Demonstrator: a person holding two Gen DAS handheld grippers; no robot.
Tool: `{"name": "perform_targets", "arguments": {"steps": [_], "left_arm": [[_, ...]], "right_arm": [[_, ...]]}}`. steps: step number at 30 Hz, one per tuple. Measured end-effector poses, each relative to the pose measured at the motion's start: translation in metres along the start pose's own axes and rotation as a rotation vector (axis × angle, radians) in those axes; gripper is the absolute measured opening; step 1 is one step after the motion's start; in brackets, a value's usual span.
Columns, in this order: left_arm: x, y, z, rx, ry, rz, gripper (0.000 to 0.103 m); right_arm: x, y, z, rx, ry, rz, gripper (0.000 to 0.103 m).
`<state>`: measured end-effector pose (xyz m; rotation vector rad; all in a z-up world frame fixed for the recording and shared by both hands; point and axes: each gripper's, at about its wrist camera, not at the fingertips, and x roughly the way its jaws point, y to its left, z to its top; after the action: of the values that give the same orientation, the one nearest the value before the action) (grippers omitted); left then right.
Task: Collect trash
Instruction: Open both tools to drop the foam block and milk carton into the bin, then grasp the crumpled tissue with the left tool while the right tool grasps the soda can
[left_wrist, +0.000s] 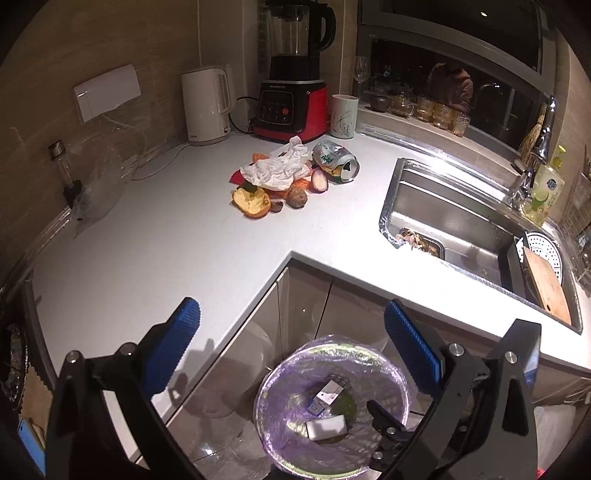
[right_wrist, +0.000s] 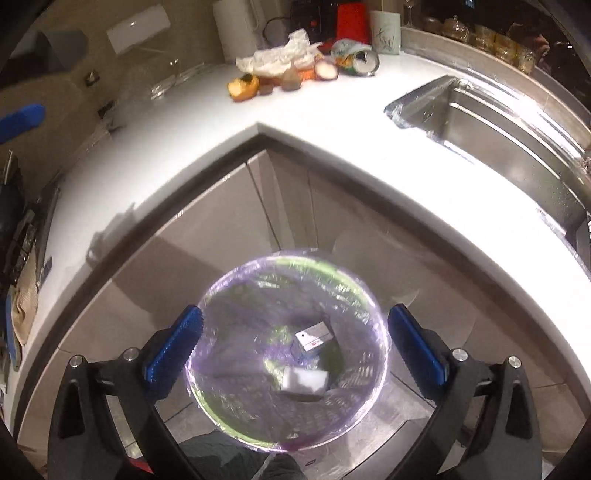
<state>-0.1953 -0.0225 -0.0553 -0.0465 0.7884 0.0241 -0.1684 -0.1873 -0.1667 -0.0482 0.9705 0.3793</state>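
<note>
A pile of trash lies on the white counter (left_wrist: 166, 240): crumpled white paper (left_wrist: 277, 168), a crushed can (left_wrist: 336, 160), orange peel (left_wrist: 251, 201), a brown fruit (left_wrist: 297, 196) and a cut onion (left_wrist: 319, 181). The pile also shows far off in the right wrist view (right_wrist: 291, 59). A round bin with a purple liner (left_wrist: 273, 369) stands on the floor below the counter corner and holds a white block (left_wrist: 327, 428) and a small box (left_wrist: 328, 395). My left gripper (left_wrist: 291, 328) is open and empty above the counter edge. My right gripper (right_wrist: 295, 332) is open and empty right above the bin (right_wrist: 221, 295).
A white kettle (left_wrist: 207, 105), a red blender (left_wrist: 295, 92) and a mug (left_wrist: 343, 116) stand at the back wall. A steel sink (left_wrist: 461, 221) with a cutting board (left_wrist: 546, 284) lies to the right. Cabinet doors (right_wrist: 221, 229) rise behind the bin.
</note>
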Motion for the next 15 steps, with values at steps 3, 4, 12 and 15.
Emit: {"name": "perform_targets", "arguments": {"steps": [3,4,12,15], "left_arm": [[0.016,0.007,0.025,-0.014,-0.021,-0.02,0.095],[0.023,0.01,0.033,-0.018,-0.025,-0.027,0.095],[0.109,0.029,0.106,0.019,-0.019,-0.088,0.095],[0.145,0.027,0.129,0.066,-0.016,-0.107,0.095]], "right_arm": [[-0.022,-0.008,0.033,0.026,-0.072,-0.004,0.101],[-0.028,-0.011,0.044,0.036,-0.098,-0.008,0.101],[-0.031,-0.025,0.119,0.12,-0.203,-0.055,0.101],[-0.02,-0.03,0.135,0.133,-0.204,-0.087,0.101]]}}
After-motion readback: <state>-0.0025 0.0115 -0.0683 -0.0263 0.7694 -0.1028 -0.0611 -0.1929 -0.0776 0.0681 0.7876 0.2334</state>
